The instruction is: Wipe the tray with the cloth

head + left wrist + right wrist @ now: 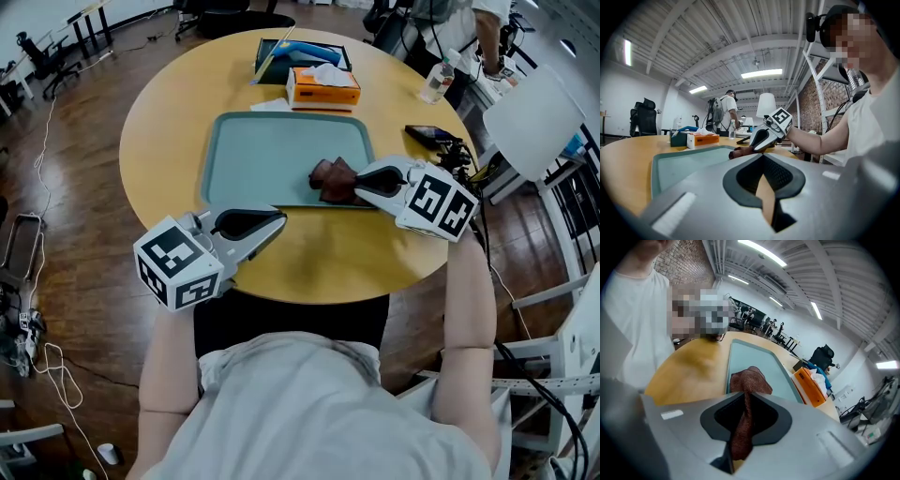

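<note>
The left tongs [267,225] are hanging clenched on nothing over the bench [169,122], just off the near edge of the tray [272,155]. Most of the tray's floor is lying bare. At its near right corner the brown cloth [330,180] is resting bunched on the tray, and the right tongs [361,183] are pinching it tight. The wiping looks to be only starting. Next, the cloth probably needs pressing flat and dragging leftward across the floor.
</note>
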